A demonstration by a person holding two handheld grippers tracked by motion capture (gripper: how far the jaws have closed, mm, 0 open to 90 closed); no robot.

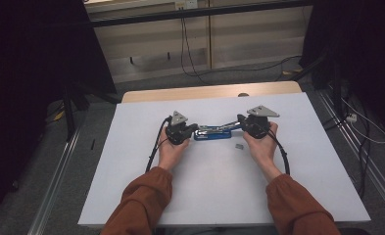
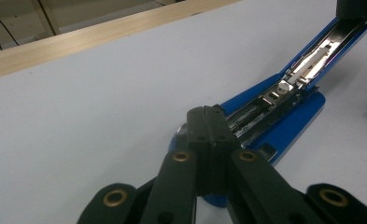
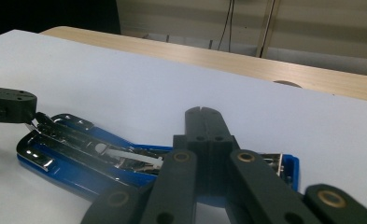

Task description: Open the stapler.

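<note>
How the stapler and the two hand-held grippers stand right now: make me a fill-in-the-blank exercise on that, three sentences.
1. The stapler has a body coloured ___.
2. It lies ___, so that its metal staple track shows.
3. It sits on the ___ table, between the left hand-held gripper and the right hand-held gripper.

Missing words: blue; open; white

Your stapler (image 2: 288, 121) shows glossy blue plastic around a bright, polished metal channel. Both tools, left (image 2: 208, 122) and right (image 3: 203, 122), look like matt black plastic with brass-coloured rivets. The bench (image 1: 219, 186) top is smooth, matt white, edged in pale wood.
</note>
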